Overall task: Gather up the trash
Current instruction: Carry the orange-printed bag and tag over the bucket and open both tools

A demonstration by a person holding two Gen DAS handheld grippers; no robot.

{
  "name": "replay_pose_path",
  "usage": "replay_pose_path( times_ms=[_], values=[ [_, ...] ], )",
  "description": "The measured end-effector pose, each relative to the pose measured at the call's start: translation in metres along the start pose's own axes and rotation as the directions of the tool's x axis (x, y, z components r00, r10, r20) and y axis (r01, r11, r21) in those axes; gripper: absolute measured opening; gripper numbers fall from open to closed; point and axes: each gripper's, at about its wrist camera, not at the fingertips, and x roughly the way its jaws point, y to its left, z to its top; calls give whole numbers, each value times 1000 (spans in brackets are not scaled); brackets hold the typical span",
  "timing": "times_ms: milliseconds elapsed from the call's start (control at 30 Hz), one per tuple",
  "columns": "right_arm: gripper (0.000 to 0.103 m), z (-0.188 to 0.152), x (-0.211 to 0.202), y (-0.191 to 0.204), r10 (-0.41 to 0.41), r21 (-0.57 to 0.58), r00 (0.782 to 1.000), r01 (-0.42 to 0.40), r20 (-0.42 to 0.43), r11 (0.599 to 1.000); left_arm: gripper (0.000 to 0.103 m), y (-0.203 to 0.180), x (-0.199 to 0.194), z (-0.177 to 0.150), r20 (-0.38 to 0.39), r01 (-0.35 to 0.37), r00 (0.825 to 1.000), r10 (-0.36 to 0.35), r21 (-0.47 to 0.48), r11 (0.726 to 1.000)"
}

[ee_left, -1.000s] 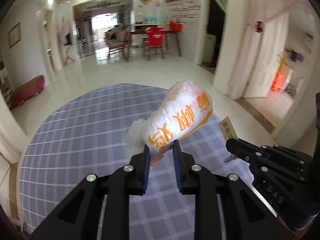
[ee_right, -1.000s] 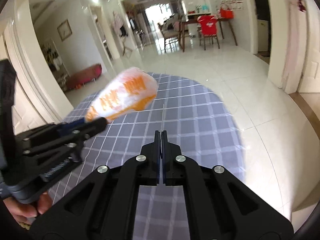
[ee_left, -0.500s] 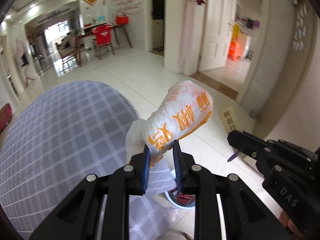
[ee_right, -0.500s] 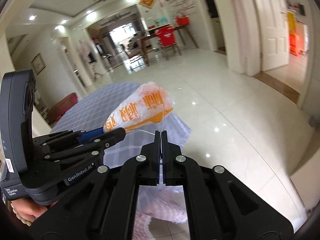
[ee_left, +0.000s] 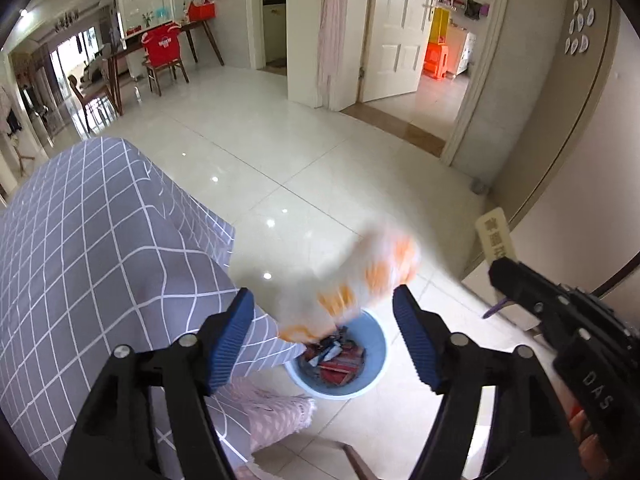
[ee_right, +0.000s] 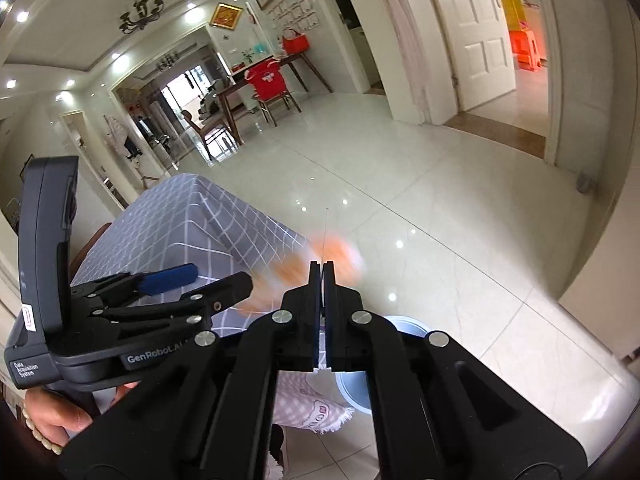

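Left gripper jaws opening wide, nothing pinched: the orange-printed plastic bag is blurred, loose between the pads, right over the blue trash bin on the floor beside the checked tablecloth. Looks like a drop. Right gripper is clamped on a thin card, right of the bin.

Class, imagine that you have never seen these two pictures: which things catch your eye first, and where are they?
A blurred white-and-orange bag hangs in mid-air between the opening jaws of the left tool, untouched by the pads, just above a blue bin of wrappers on the tiled floor. Left of it drapes a grey checked tablecloth. The right tool is shut on a thin card.
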Motion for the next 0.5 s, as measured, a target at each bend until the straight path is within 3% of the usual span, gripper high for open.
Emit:
replay_pose_path(
  times_ms=[200, 500],
  values=[
    [2, -1, 8, 0, 9, -5, 1000, -9, -23, 1000, 73, 3, -2, -6, 1, -56, 998, 56, -7, 998],
    [2, 1, 26, 16, 38, -36, 998, -40, -47, 999, 79, 38, -32, -8, 53, -126, 990, 130, -71, 990]
  ],
)
